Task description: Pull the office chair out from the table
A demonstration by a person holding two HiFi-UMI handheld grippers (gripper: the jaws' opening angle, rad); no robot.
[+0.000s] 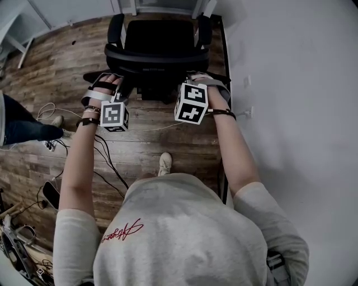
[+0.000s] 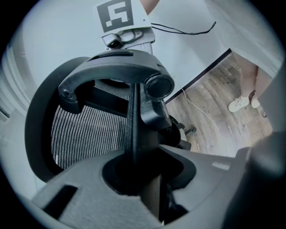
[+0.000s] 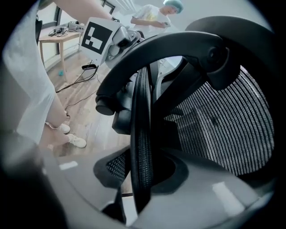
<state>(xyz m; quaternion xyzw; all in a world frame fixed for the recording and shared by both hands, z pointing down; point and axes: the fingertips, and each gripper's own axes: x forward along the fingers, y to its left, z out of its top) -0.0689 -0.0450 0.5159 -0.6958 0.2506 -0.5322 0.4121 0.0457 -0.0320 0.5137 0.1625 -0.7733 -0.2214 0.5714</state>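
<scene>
The black office chair [image 1: 158, 42] stands in front of me on the wood floor, its mesh backrest [image 2: 85, 129] towards me. My left gripper [image 1: 124, 85] is shut on the left part of the backrest's top rim [image 2: 133, 134], which runs between its jaws. My right gripper [image 1: 185, 79] is shut on the right part of the same rim [image 3: 142, 147], with the mesh edge pressed between its jaws. Each gripper's marker cube shows in the other's view: the right cube [image 2: 116, 15] and the left cube [image 3: 100, 38]. A curved black bar [image 3: 165, 49] arches behind the backrest.
A white wall [image 1: 291, 84] with sockets runs along the right, close to the chair. White frame legs [image 1: 126, 6] stand beyond the chair. Cables [image 1: 106, 162] trail over the floor at left. A person's dark trouser leg [image 1: 22, 125] is at the left edge. My shoe [image 1: 164, 163] is below the chair.
</scene>
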